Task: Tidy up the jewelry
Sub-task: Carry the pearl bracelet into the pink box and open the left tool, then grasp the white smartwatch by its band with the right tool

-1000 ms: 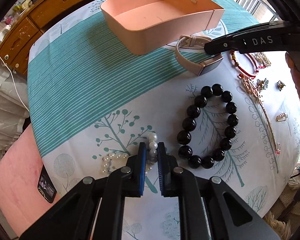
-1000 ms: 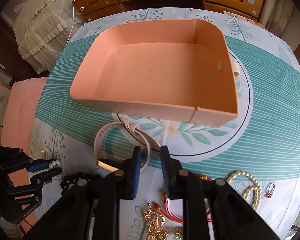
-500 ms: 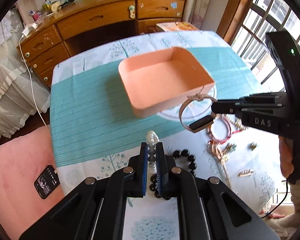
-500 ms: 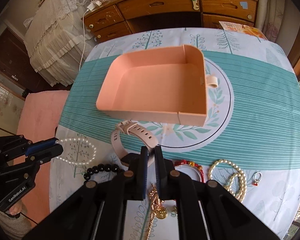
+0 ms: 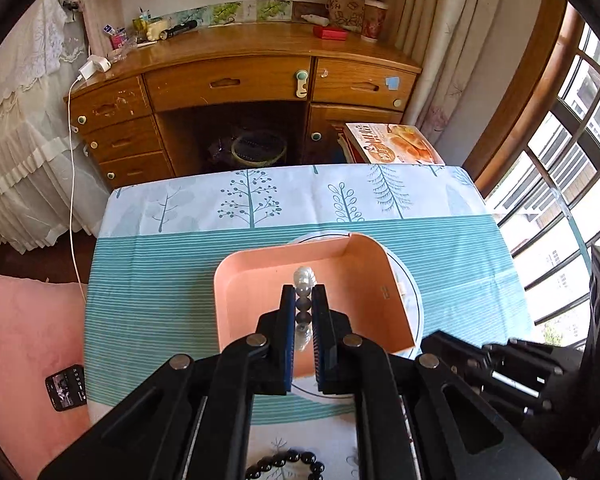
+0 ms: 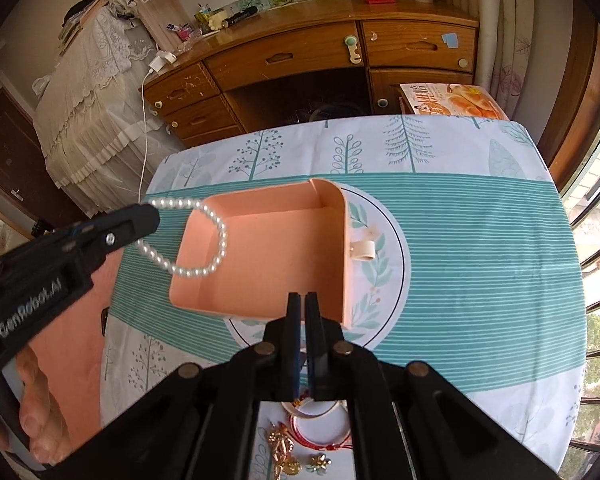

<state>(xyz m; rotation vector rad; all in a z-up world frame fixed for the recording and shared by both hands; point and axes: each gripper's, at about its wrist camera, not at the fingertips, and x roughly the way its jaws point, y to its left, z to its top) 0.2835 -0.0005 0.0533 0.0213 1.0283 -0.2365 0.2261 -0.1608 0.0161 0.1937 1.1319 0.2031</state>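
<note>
My left gripper (image 5: 303, 292) is shut on a white pearl bracelet (image 5: 303, 280), whose beads sit stacked between the pads. In the right wrist view the pearl bracelet (image 6: 204, 240) hangs as a loop from the left gripper (image 6: 150, 220) over the left rim of the pink box (image 6: 268, 256). That pink box (image 5: 396, 300) stands open on the teal-striped cloth. My right gripper (image 6: 304, 300), jaws pressed together, hovers at the box's near edge. The beige watch strap (image 6: 314, 410) shows only as a loop under its fingers. The right gripper (image 5: 438, 344) appears at the lower right of the left wrist view.
A black bead bracelet (image 5: 288, 466) lies near the table's front edge. Gold jewelry (image 6: 282, 452) and a red string bracelet (image 6: 320, 438) lie under my right gripper. A phone (image 5: 66, 387) rests on pink bedding at left. A wooden desk (image 5: 240, 88) stands beyond the table.
Both grippers rose. The left one lifted the pearl bracelet off the cloth and carried it over the box. The right one closed on the watch strap and lifted toward the box.
</note>
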